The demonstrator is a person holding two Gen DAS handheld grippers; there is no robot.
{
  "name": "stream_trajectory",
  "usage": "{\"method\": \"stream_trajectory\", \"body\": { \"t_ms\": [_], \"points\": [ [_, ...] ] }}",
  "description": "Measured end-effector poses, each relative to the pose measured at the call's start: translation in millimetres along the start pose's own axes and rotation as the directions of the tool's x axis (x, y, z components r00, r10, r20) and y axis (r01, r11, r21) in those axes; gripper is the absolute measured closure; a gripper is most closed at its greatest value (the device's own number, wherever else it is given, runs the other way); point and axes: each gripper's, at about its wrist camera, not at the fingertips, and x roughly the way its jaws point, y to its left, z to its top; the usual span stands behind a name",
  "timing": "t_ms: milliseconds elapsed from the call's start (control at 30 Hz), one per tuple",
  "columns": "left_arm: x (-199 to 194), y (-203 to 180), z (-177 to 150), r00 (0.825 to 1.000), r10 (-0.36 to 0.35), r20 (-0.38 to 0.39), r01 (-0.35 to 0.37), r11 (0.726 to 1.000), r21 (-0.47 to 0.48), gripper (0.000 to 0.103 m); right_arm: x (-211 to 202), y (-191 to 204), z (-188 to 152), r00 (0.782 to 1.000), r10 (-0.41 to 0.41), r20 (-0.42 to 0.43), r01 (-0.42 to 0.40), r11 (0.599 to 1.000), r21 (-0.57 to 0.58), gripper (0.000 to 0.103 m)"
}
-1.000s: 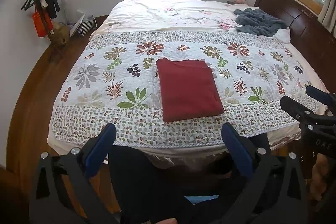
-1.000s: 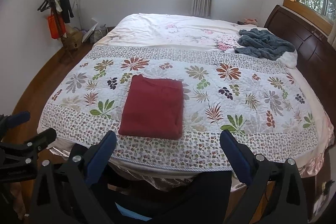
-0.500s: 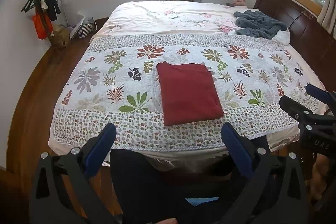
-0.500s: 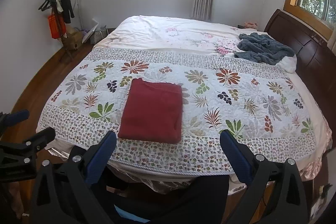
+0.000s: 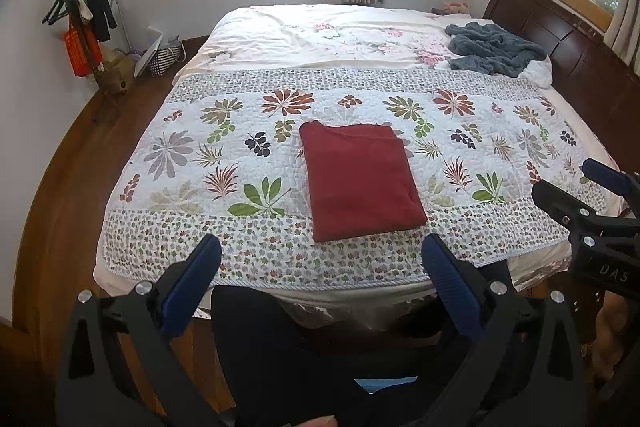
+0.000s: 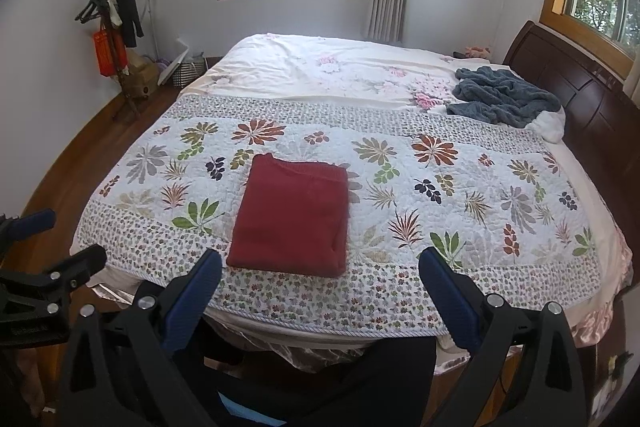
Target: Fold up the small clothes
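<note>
Currently the red garment (image 5: 360, 183) lies folded flat on the quilt (image 5: 192, 163) near the bed's front edge. Left gripper (image 5: 320, 267) and right gripper (image 6: 320, 277) stand wide, empty. Fabric looks soft and light; pinch it at a folded corner.

A folded red garment (image 5: 360, 183) lies flat on the floral quilt (image 5: 192, 163) at frame centre. The left gripper (image 5: 320, 267) spreads wide along the bottom edge, empty. The right gripper (image 5: 576, 187) enters at the right edge.
</note>
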Motion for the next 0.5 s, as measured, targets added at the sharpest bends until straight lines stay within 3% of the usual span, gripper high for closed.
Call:
{"method": "stream_trajectory", "body": {
  "t_ms": [500],
  "points": [
    [7.7, -3.3, -1.5, 1.0, -0.009, -0.015, 0.009, 1.0, 0.003, 0.004, 8.0, -1.1, -1.5, 1.0, -0.001, -0.008, 0.001, 1.0, 0.01, 0.004]
  ]
}}
